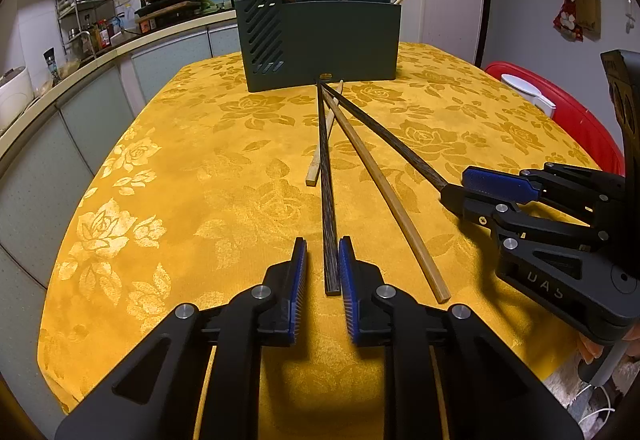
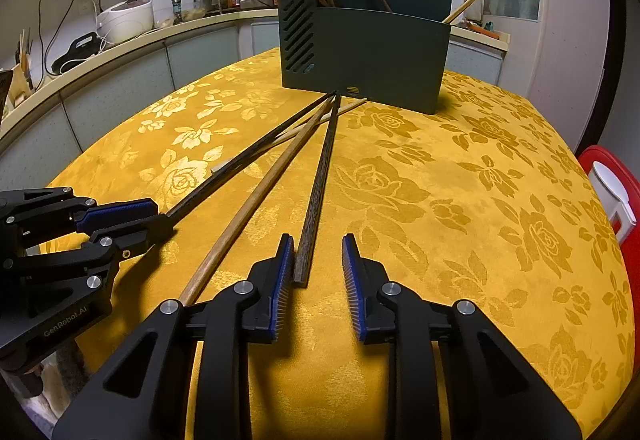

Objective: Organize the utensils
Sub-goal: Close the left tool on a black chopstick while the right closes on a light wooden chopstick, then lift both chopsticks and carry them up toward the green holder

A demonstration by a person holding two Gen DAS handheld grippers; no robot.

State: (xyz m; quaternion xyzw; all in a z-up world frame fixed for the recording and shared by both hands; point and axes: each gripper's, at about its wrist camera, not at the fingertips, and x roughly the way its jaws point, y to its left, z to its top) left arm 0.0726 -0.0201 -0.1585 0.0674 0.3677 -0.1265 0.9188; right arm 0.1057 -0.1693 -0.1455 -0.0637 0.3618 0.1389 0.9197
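Several chopsticks lie on the yellow flowered tablecloth [image 1: 168, 200], fanning out from the foot of a dark green utensil holder [image 1: 320, 40] that holds more chopsticks. My left gripper [image 1: 323, 245] is open around the near end of a dark chopstick [image 1: 326, 176]. My right gripper [image 2: 318, 242] is open around the end of a second dark chopstick [image 2: 320, 176], whose end lies against the left pad. A light brown chopstick [image 1: 384, 192] lies between them. A pale short chopstick [image 1: 320, 152] lies under the dark ones.
A kitchen counter [image 1: 80, 60] with pans, jars and a rack runs along the left. A red stool [image 1: 560, 108] with a white object stands at the table's right edge. The holder [image 2: 368, 52] stands at the table's far side.
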